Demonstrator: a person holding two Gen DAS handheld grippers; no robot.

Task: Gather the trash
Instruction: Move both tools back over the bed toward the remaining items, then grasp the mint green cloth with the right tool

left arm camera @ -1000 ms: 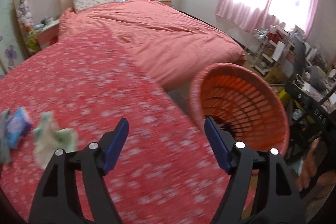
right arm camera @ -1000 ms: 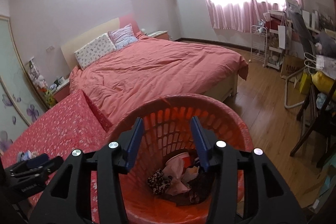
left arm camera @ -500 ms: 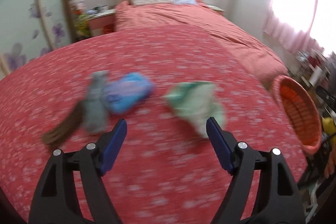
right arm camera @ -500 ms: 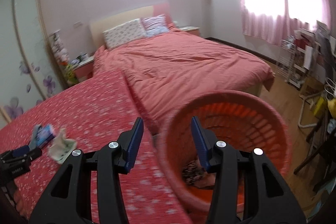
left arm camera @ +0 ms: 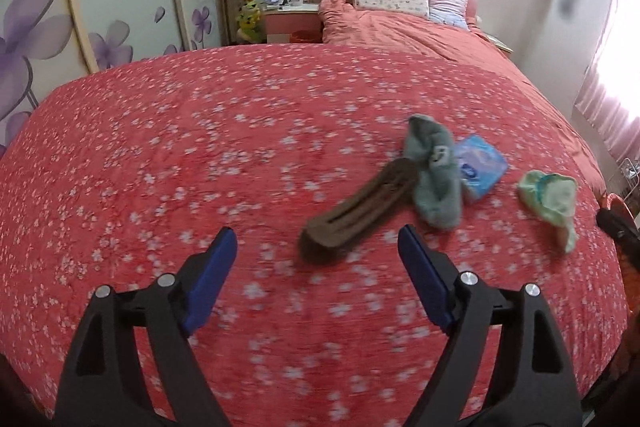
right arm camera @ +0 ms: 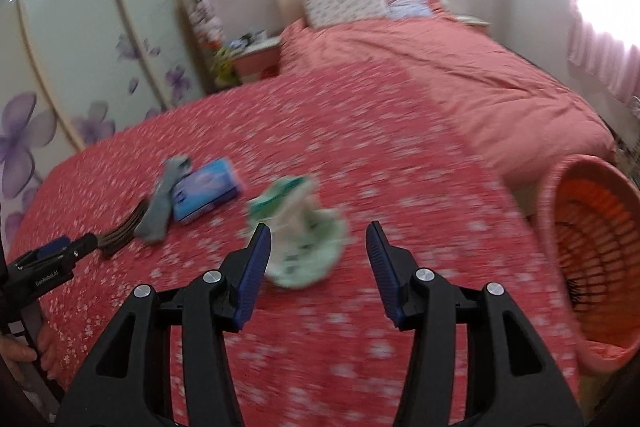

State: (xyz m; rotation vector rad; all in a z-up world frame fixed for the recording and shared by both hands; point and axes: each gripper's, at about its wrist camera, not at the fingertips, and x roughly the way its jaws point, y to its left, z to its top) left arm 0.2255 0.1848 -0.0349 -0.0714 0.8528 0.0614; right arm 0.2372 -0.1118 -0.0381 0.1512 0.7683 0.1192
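Observation:
On the red flowered cover (left arm camera: 200, 147) lie a brown sock (left arm camera: 356, 211), a grey-green sock (left arm camera: 434, 179), a blue tissue pack (left arm camera: 480, 167) and a crumpled green-white wrapper (left arm camera: 550, 197). My left gripper (left arm camera: 316, 247) is open and empty, just short of the brown sock. My right gripper (right arm camera: 318, 243) is open and empty, with the wrapper (right arm camera: 304, 239) right in front of its fingertips. The socks (right arm camera: 160, 203) and the tissue pack (right arm camera: 208, 189) lie to its left. The orange basket (right arm camera: 592, 239) stands at the right.
A second bed with a salmon duvet (right arm camera: 460, 79) and pillows lies behind. A nightstand (left arm camera: 292, 19) and a wardrobe with purple flowers (left arm camera: 100, 7) stand at the back left. The left gripper shows in the right wrist view (right arm camera: 52, 259).
Both grippers swung left, away from the basket and toward the items on the cover. The left one now faces the socks, the right one the wrapper. Both stayed open.

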